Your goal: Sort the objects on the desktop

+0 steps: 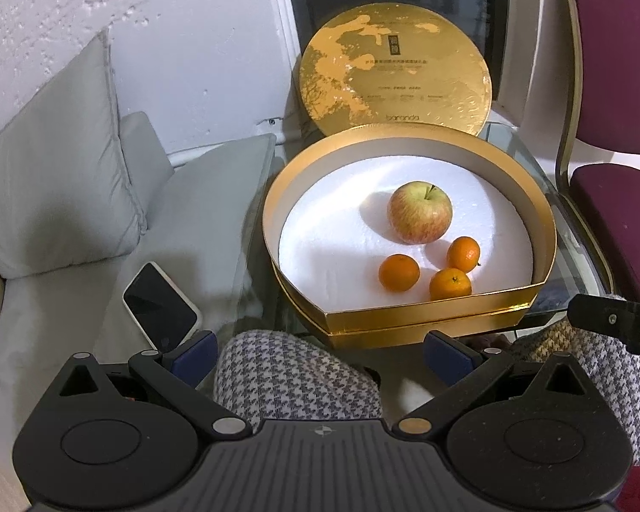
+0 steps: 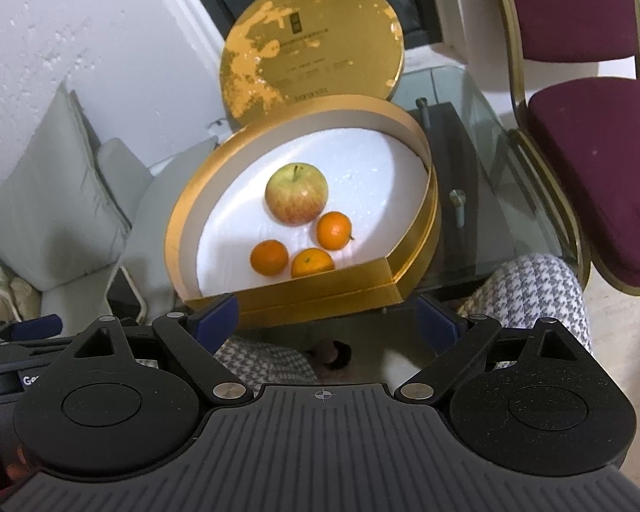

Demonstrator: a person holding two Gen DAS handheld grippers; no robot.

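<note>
A gold round box with a white foam floor stands on a glass table. Inside lie a red-yellow apple and three small oranges, grouped near the box's flat front wall. My left gripper is open, held back from the box above a person's knees, nothing between its blue pads. My right gripper is also open and empty, just short of the box's front wall. The box's gold lid leans upright behind it.
A phone lies on a grey sofa seat at the left, beside a grey cushion. A maroon chair stands at the right of the glass table. A person's checked trouser legs fill the near foreground.
</note>
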